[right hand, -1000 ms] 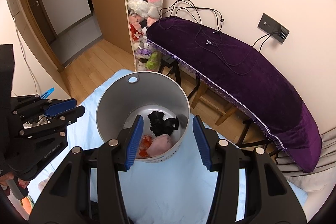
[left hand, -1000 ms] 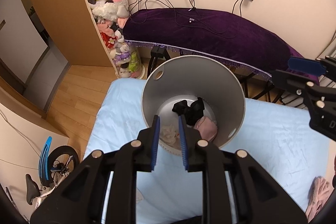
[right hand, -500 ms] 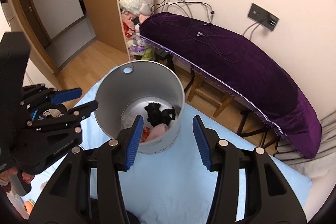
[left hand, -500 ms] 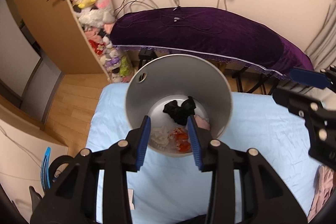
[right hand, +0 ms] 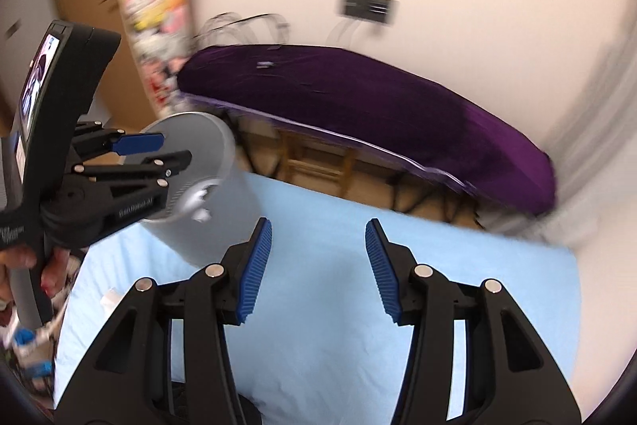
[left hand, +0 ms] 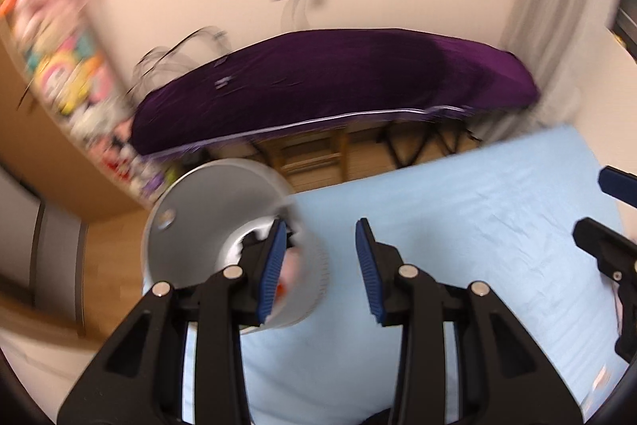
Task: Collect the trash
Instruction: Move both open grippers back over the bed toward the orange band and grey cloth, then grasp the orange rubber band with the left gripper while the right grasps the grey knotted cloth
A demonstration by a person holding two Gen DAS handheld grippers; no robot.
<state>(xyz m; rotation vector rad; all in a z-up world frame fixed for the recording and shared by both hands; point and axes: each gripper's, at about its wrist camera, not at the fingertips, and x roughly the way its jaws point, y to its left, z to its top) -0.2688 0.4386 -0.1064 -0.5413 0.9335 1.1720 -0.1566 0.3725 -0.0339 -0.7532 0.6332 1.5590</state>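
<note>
A grey round bin stands on the light blue sheet. Blurred pink and orange trash shows inside it behind my left finger. My left gripper hangs open just right of the bin, with only sheet between its fingers. My right gripper is over bare sheet, its jaws opening with nothing between them. In the right wrist view the bin sits to the left, partly hidden by the left gripper. The right gripper pokes in at the left view's right edge.
A long bench under a purple cover runs along the wall beyond the sheet, with cables and a wall socket above. A shelf of plush toys stands at left. A white scrap lies on the sheet near clutter.
Both grippers have swung right, away from the bin, which slid from between the fingers to the left of each view. The left jaws have spread wider; the right jaws have widened slightly.
</note>
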